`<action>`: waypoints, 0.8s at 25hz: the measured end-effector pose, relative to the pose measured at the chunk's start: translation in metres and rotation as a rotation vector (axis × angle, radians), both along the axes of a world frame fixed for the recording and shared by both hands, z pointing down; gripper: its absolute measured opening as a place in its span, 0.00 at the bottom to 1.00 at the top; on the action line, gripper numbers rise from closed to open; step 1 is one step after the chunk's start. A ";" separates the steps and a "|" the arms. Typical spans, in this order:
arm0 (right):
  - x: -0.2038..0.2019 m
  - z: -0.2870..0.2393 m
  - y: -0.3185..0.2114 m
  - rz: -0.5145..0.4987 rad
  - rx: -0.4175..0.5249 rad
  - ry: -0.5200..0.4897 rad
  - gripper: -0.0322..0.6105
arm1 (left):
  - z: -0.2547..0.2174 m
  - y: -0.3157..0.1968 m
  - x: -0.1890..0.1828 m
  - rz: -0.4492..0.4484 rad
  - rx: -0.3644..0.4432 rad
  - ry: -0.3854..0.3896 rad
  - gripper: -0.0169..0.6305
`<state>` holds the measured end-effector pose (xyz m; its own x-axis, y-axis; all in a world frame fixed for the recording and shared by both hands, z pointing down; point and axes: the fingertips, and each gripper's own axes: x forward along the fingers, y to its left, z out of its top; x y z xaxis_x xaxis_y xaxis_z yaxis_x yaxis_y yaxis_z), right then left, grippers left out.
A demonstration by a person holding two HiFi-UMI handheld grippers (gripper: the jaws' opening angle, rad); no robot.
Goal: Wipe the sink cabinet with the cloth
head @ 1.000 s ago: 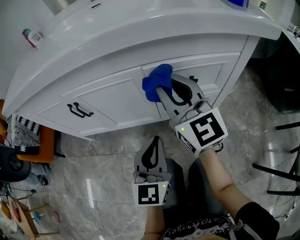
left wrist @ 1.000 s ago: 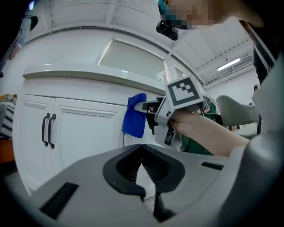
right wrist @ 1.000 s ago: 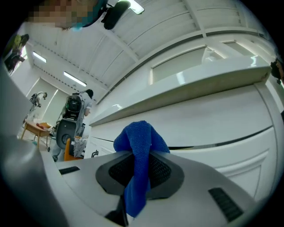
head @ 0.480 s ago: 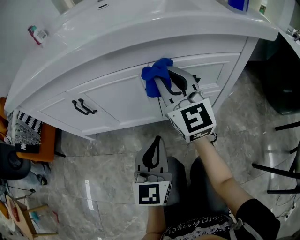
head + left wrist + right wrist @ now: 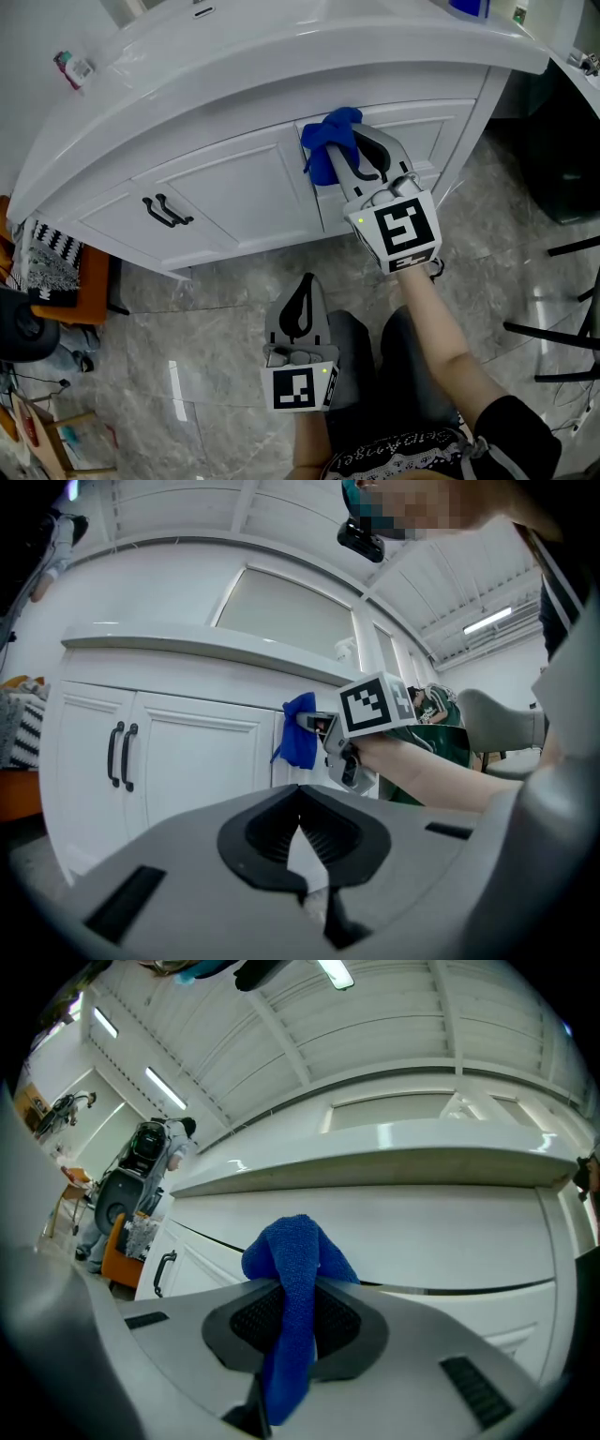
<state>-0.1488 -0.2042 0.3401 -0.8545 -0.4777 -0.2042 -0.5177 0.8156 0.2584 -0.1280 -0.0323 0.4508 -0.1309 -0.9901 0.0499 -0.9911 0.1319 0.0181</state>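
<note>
Your right gripper [image 5: 354, 159] is clamped on the blue cloth [image 5: 330, 131], which presses against the sink cabinet [image 5: 234, 197] front at one o'clock. Your left gripper [image 5: 305, 291], jaws together and empty, hangs at six o'clock. The bunched cloth may snag on the door seam and slip free.

The blue cloth [image 5: 329, 141], bunched and drooping, is resting against the upper front of the white sink cabinet [image 5: 234, 195], beside a door seam.

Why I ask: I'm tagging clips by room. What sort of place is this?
Probably a bathroom or washroom, possibly a staged one: a white sink cabinet with panelled doors and black handles under a white countertop, on a glossy marble-look tiled floor.
</note>
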 end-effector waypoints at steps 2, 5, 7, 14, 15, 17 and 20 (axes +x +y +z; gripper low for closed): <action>0.005 0.000 -0.003 0.008 -0.001 -0.003 0.14 | 0.002 0.001 -0.001 0.000 -0.005 0.000 0.03; 0.013 0.000 -0.009 0.024 -0.002 -0.003 0.14 | 0.003 0.002 -0.001 0.000 -0.006 0.005 0.03; 0.020 0.000 -0.013 0.039 -0.006 -0.005 0.14 | 0.003 0.002 -0.001 0.002 -0.003 0.007 0.03; 0.043 0.000 -0.028 0.082 -0.016 -0.006 0.14 | 0.003 0.001 -0.001 0.006 0.005 0.026 0.03; 0.045 -0.001 -0.030 0.087 -0.017 -0.007 0.14 | 0.005 0.001 0.000 0.011 -0.001 0.021 0.03; 0.051 -0.001 -0.033 0.098 -0.017 -0.010 0.14 | 0.006 0.001 -0.001 0.013 -0.004 0.022 0.03; 0.060 0.000 -0.040 0.124 -0.016 -0.007 0.14 | 0.005 0.000 -0.002 0.007 0.004 0.028 0.03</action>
